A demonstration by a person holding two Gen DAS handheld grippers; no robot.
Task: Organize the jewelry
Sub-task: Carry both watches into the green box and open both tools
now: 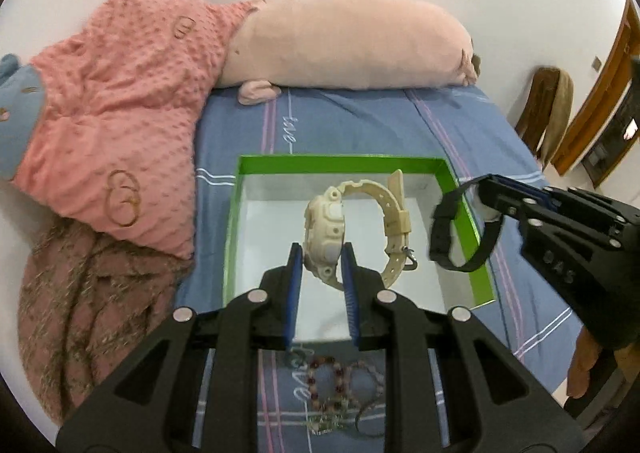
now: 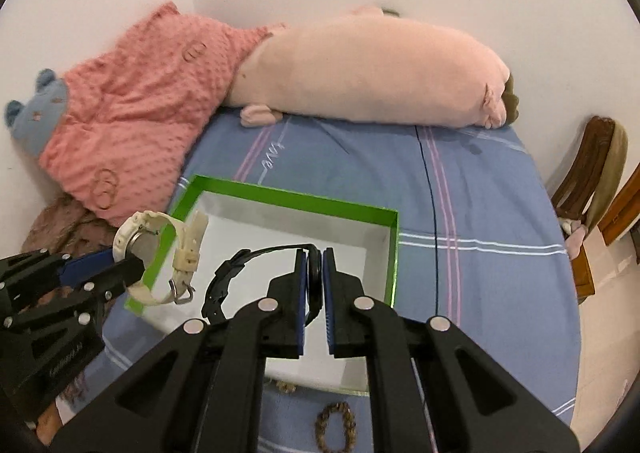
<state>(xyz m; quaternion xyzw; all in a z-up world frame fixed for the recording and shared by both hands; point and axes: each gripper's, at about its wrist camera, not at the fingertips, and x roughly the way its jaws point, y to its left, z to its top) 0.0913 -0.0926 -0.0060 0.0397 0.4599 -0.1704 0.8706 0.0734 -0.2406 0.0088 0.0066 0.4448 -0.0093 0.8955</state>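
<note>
Nearest to the cameras, some bead bracelets (image 1: 334,387) lie on the blue bedsheet (image 1: 460,125), just in front of the box. One brown bead bracelet (image 2: 335,427) shows alone in the right wrist view, also in front of the box.

Above them, the left gripper (image 1: 320,259) is clamped on the case of a cream watch (image 1: 326,231). The watch hangs in the air over the white inside of the green box (image 1: 340,165), and its strap curls to the right with the buckle hanging down. The right gripper (image 2: 315,265) is closed tight on a black watch (image 2: 224,281), which it holds by the thin edge of the case. The black strap loops out to the left, above the floor of the box.

The box is open and lies flat on the sheet. Behind it, a pink dotted blanket (image 1: 120,113) lies at the left. A long pink plush toy (image 1: 348,45) rests against the white wall. A wooden chair (image 2: 588,189) stands at the far right, beside the bed.
</note>
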